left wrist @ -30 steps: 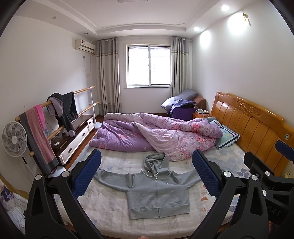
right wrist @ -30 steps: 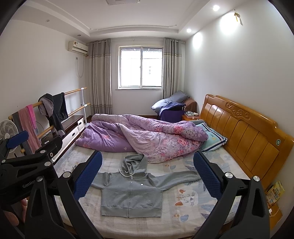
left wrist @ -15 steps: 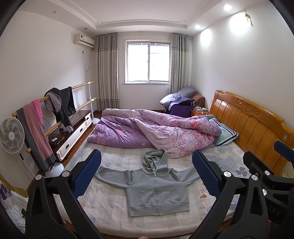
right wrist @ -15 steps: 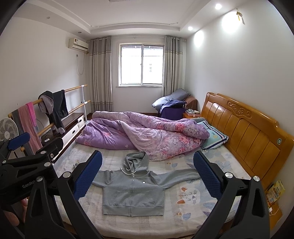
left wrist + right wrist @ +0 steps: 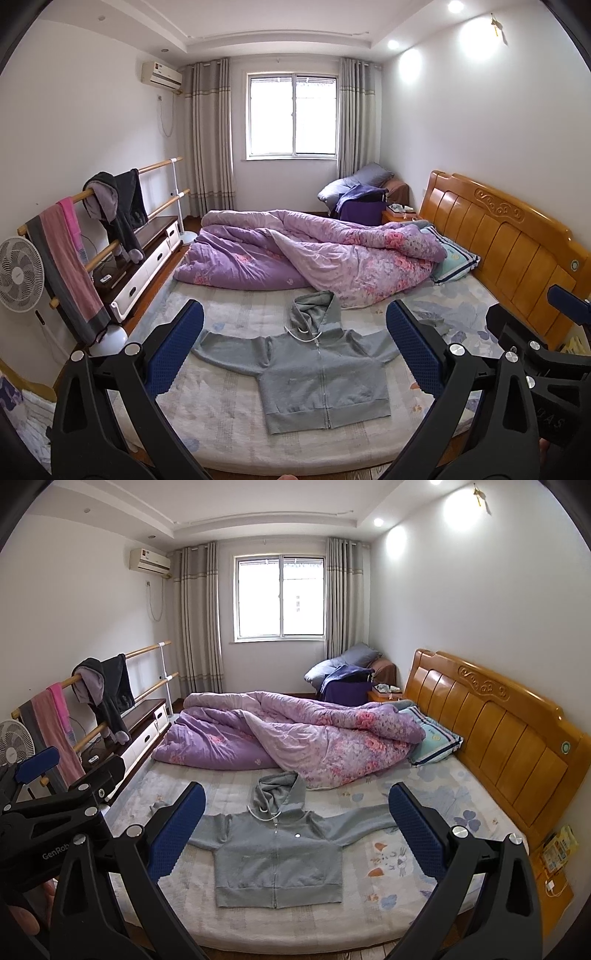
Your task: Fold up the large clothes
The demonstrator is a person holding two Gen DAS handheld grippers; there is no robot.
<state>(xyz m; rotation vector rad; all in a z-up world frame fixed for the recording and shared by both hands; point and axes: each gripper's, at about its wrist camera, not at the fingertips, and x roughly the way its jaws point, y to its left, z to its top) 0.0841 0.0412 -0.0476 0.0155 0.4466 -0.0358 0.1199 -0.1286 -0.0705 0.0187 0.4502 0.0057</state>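
A grey zip-up hoodie (image 5: 317,376) lies flat, front up, on the near part of the bed, sleeves spread to both sides, hood toward the quilt. It also shows in the right wrist view (image 5: 277,856). My left gripper (image 5: 295,347) is open and empty, held well above and in front of the bed's near edge. My right gripper (image 5: 295,827) is open and empty, at a similar height beside it. The left gripper's body shows at the left of the right wrist view (image 5: 55,797).
A crumpled purple floral quilt (image 5: 314,254) covers the far half of the bed. A wooden headboard (image 5: 509,240) and a pillow (image 5: 454,258) are at the right. A clothes rail (image 5: 110,214), a fan (image 5: 20,273) and a low cabinet (image 5: 144,254) stand at the left.
Both views have tilted and pulled back a little, so the hoodie sits higher and smaller in frame. The hoodie has not moved. Both grippers stay open.
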